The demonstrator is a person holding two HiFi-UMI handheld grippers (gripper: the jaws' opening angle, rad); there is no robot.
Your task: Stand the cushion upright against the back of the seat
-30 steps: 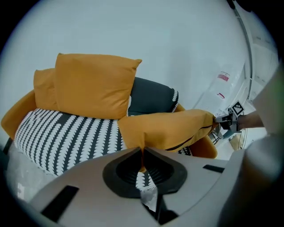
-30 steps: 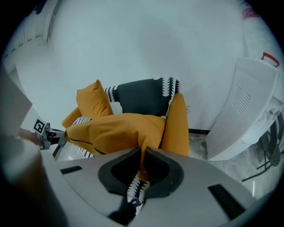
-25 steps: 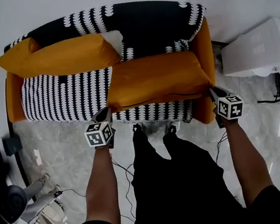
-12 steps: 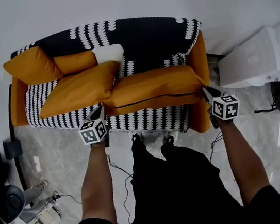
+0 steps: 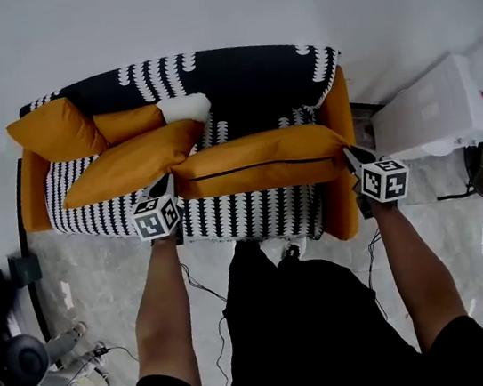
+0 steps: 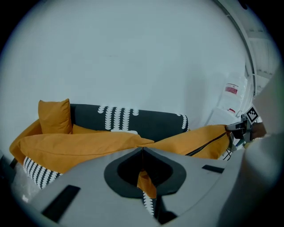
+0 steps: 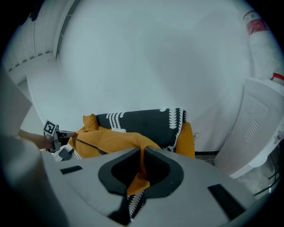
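Observation:
A large orange cushion (image 5: 259, 160) with a dark zip line hangs lifted off the black-and-white patterned seat (image 5: 254, 214), its long edge facing me. My left gripper (image 5: 169, 188) is shut on the cushion's front left corner. My right gripper (image 5: 348, 155) is shut on its front right corner. In the left gripper view, orange cloth sits pinched between the jaws of the left gripper (image 6: 143, 153), and the cushion (image 6: 195, 141) stretches to the right. In the right gripper view, the right gripper (image 7: 143, 153) also pinches orange cloth, with the cushion (image 7: 113, 139) running left. The dark sofa back (image 5: 242, 75) rises behind.
A second orange cushion (image 5: 129, 164) lies tilted on the seat's left half, and a third (image 5: 52, 130) stands in the left corner. Something white (image 5: 186, 108) lies by the back. A white unit (image 5: 431, 110) stands right of the sofa. Cables (image 5: 205, 301) trail on the floor.
Both grippers have risen and moved toward the sofa back, lifting the cushion's front edge off the seat. The left-hand cushion now lies tilted lower on the seat.

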